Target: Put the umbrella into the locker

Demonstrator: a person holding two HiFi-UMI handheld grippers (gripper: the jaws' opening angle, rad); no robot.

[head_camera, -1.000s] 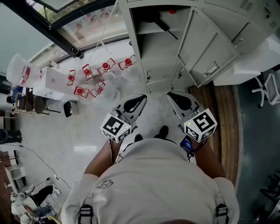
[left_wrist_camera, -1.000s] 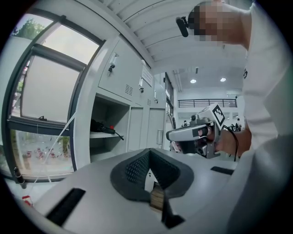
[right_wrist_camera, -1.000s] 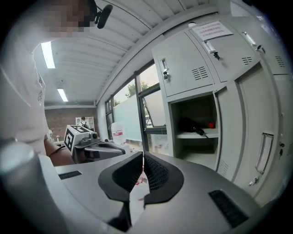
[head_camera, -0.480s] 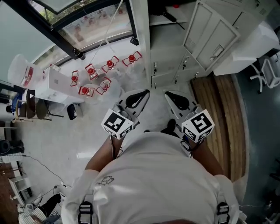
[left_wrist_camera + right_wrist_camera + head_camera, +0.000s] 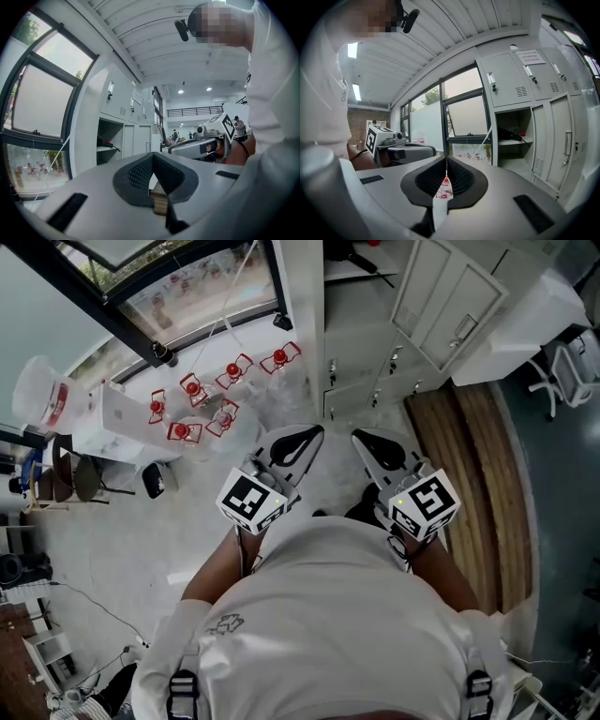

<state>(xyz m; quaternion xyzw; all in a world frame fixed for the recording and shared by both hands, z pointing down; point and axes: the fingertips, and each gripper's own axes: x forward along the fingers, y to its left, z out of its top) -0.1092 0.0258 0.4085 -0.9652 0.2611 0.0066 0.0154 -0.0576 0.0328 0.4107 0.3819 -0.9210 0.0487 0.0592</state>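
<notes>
we stand well apart from the locker, with both grippers held level in front of the chest, side by side.

left gripper: jaws pressed together at the tips, nothing between them. only floor shows through the slit below.
right gripper: jaws likewise pressed together, empty. neither gripper touches anything.

one compartment of the locker stands open, its door swung out to the right. on the shelf inside lies a long dark thing with a bit of red near it. we take it for the umbrella, though it is too small to be sure. it lies inside the compartment, far from both grippers.

our reading: the placing step looks done, with the umbrella in and both grippers free and clear of the locker. what is left, if anything, is the door. the task does not ask for it to be shut, so this may be the end of the job.

if the door is to be closed, the next move calls for stepping up to the locker and bringing the right gripper to the door's free edge. we would push with shut jaws rather than pinch. we would also check that no end of the umbrella sticks out past the shelf front and fouls the door.
</notes>
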